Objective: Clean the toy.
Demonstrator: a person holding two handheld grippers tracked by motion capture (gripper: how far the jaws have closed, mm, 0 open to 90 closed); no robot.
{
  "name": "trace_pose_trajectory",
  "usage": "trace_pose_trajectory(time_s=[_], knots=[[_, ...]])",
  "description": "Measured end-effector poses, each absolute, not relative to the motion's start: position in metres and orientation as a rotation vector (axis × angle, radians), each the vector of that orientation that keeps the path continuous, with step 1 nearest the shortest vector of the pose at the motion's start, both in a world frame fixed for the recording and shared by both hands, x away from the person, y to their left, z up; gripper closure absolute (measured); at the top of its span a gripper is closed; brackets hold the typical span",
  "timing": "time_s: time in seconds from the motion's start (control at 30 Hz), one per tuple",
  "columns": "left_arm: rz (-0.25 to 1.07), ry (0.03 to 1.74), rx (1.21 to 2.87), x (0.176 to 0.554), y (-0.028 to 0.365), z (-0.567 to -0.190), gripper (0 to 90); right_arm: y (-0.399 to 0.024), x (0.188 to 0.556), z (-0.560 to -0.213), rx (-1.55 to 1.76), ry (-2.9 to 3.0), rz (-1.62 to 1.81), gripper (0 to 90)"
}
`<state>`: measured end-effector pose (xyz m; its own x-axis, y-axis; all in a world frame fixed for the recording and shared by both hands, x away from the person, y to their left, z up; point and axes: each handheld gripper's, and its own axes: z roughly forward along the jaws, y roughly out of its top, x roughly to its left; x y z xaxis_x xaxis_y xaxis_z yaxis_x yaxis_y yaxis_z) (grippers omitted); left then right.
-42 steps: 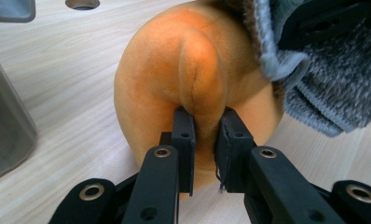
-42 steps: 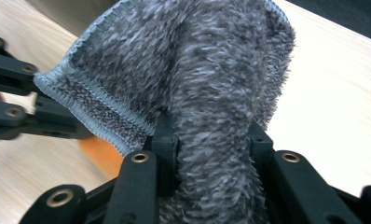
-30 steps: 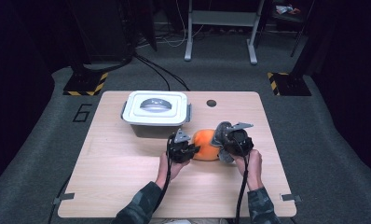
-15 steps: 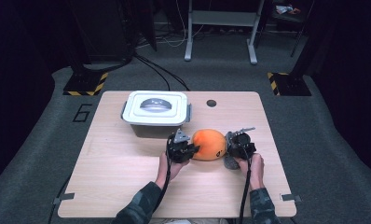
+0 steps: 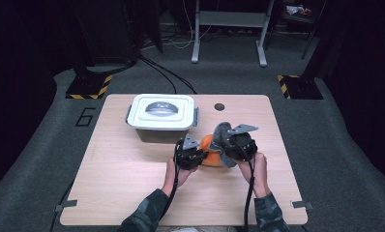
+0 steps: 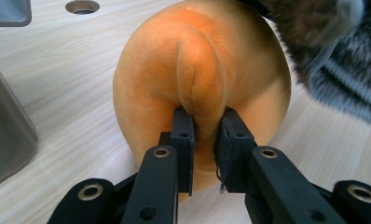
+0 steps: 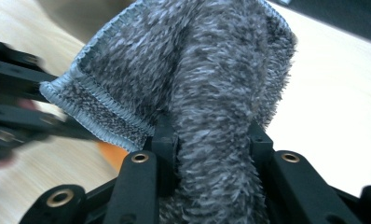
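An orange plush ball (image 5: 211, 153) (image 6: 202, 84) rests on the wooden table (image 5: 132, 188) between both hands. My left gripper (image 5: 195, 155) (image 6: 205, 140) is shut on a pinched fold of the ball's fabric. My right gripper (image 5: 231, 145) (image 7: 211, 144) is shut on a fuzzy grey cloth (image 5: 223, 133) (image 7: 197, 79). The cloth stands up from the jaws and drapes against the ball's right side. In the left gripper view, the grey cloth (image 6: 342, 56) hangs at the top right over the ball.
A grey lidded plastic box (image 5: 161, 115) with a handle stands behind and to the left of the ball; its wall (image 6: 6, 121) shows close by in the left gripper view. A round hole (image 5: 219, 106) (image 6: 82, 6) lies in the tabletop behind the ball.
My right gripper has swung the grey cloth away from the ball, then back up against its right side, a little higher. The left gripper keeps its hold and has not moved.
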<state>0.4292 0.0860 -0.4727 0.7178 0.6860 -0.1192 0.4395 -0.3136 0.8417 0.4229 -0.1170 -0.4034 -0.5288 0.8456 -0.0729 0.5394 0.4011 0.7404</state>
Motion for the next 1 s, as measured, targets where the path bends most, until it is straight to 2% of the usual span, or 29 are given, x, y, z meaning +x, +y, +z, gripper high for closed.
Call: trace_pose_trajectory(time_s=[0.17, 0.5, 1.0], knots=[[0.316, 0.872, 1.96, 0.43, 0.088, -0.473, 78.1, -0.096, 0.428, -0.41, 1.144, 2.25, 0.855, 64.9], [0.312, 0.865, 1.959, 0.43, 0.087, -0.474, 78.1, -0.132, 0.434, -0.424, 1.293, 2.206, 0.824, 64.8], [0.309, 0.857, 1.967, 0.431, 0.086, -0.474, 77.8, -0.168, 0.449, -0.467, 1.468, 2.199, 0.714, 64.8]])
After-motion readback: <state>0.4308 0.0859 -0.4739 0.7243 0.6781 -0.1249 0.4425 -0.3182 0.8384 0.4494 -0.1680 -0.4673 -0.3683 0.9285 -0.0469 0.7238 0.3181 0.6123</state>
